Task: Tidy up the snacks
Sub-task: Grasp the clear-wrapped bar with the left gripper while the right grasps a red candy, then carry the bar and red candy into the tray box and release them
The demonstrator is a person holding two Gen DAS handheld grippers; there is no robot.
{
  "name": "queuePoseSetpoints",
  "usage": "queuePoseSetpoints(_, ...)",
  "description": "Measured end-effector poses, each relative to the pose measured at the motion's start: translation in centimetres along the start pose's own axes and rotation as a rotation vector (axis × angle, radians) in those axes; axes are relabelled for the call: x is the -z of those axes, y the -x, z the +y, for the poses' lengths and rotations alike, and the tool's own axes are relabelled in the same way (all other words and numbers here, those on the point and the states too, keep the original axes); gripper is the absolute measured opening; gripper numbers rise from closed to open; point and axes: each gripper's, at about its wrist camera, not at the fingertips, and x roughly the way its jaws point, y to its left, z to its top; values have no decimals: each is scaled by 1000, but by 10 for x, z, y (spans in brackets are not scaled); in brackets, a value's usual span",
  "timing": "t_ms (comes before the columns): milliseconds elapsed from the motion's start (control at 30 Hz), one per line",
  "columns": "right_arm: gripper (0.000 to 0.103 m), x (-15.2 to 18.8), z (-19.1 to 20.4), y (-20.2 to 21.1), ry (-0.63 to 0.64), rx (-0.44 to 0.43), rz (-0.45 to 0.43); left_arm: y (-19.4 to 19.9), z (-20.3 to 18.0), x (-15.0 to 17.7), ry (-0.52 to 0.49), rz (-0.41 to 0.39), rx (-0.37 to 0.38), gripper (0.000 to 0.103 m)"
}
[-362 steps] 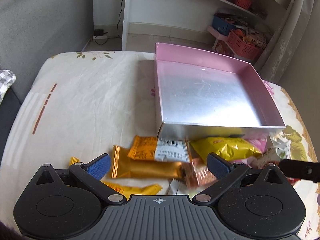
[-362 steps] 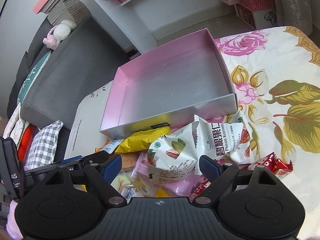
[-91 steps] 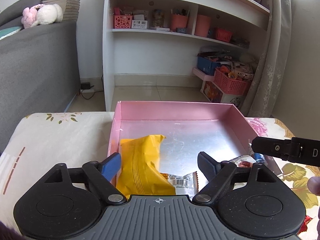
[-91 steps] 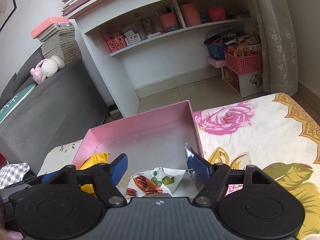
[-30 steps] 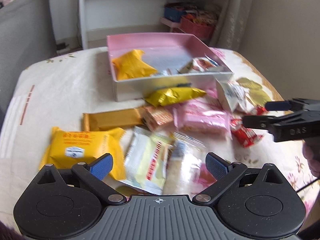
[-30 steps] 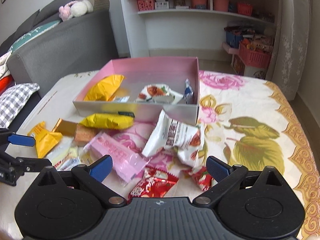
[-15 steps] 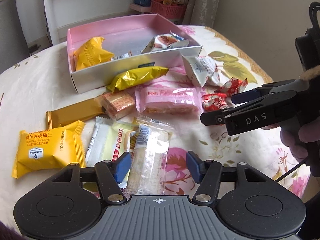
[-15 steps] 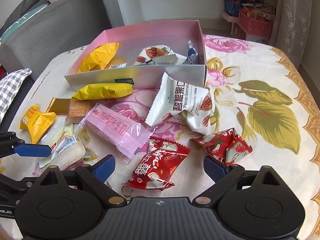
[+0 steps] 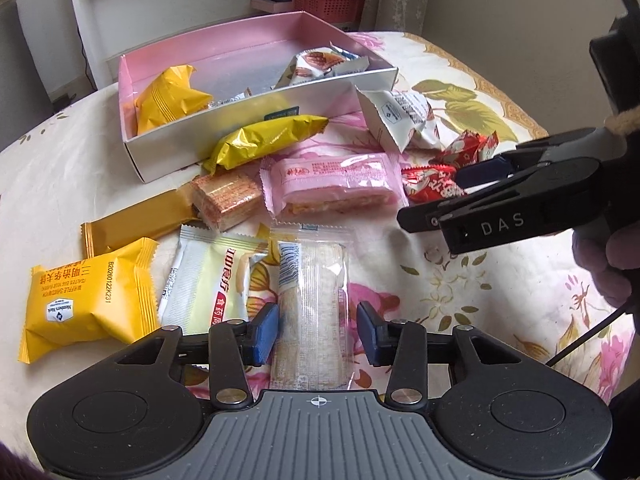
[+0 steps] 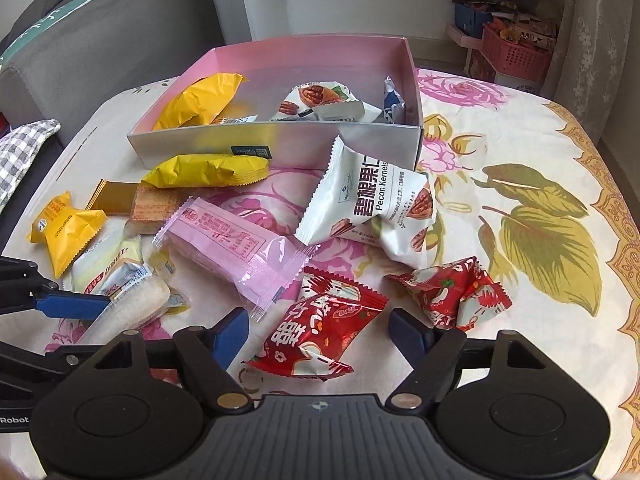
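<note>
Left wrist view shows the left gripper point(image 9: 318, 330) with its jaws narrowed around a clear-wrapped rice cracker point(image 9: 314, 280); whether the blue pads actually touch the wrapper cannot be told. A white packet point(image 9: 210, 276) lies just beside it, and a yellow wafer pack point(image 9: 88, 292) sits near the cloth's left edge. The right gripper point(image 10: 318, 330) hangs with jaws wide, straddling a red packet point(image 10: 320, 330) without touching it. A second red packet point(image 10: 452, 294) lies just to its right, with bare flowered tablecloth point(image 10: 540, 220) beyond. The pink box point(image 10: 280, 136) stands at the far side of the pile, holding a yellow bag point(image 10: 200, 98) and a nut packet point(image 10: 316, 100), with open floor between them.
</note>
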Motion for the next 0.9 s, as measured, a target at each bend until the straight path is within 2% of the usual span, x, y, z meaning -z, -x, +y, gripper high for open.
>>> queuePoseSetpoints(167, 50, 0, 1, 2, 21, 5, -8, -3, -3, 2, -17, 9, -29, 36)
queuePoseSetpoints(267, 35, 0, 2, 4, 40, 0, -10, -3, -1, 2, -5, 3, -45, 22)
queuePoseSetpoints(433, 33, 0, 0, 7, 35, -29, -5, 2, 5, 0, 32, -5, -31, 17)
queuePoseSetpoints(900, 30, -5, -10, 34, -23, -92, -40, 27, 3, -5, 57, -51, 13, 17)
